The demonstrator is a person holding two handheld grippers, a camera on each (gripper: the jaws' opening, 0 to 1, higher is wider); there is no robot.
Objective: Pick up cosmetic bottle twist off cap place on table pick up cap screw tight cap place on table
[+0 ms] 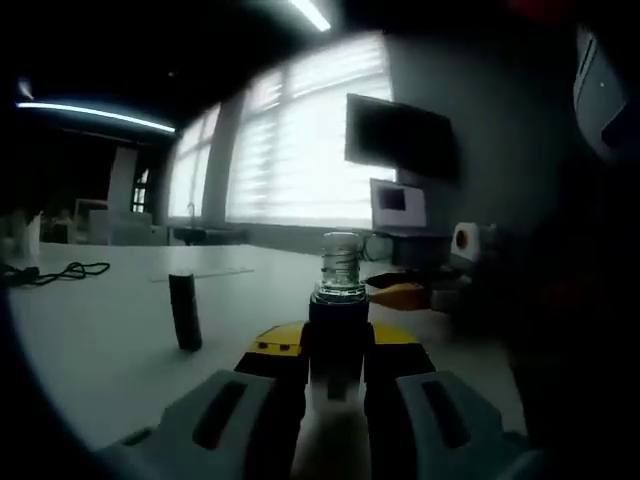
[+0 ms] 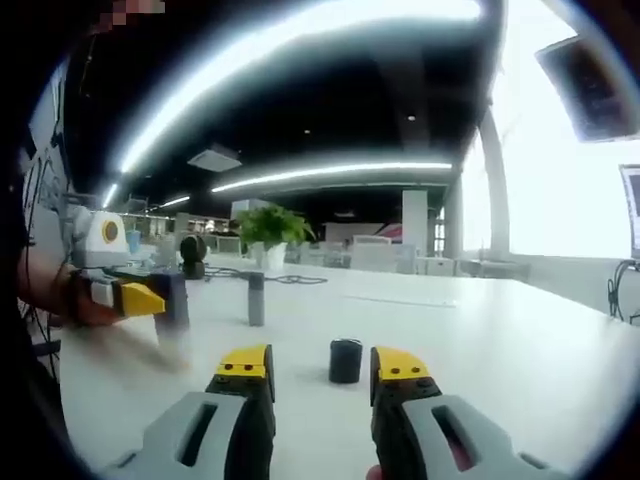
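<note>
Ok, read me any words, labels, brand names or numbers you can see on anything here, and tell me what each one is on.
No text can be read.
Bottle held in the left claw: no label legible.
Black cap on the table: plain.
Wall screen: dark.
Small monitor: lit, too blurred to read.

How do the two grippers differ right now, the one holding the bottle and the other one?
The left gripper is shut on the bottle, whose cap is off, with bare threads on top; the right gripper is open and holds nothing. The left gripper carries its bottle upright, while the right gripper points at the small dark cap standing on the white table between its jaws, not touching it. Both have yellow-tipped black jaws.
</note>
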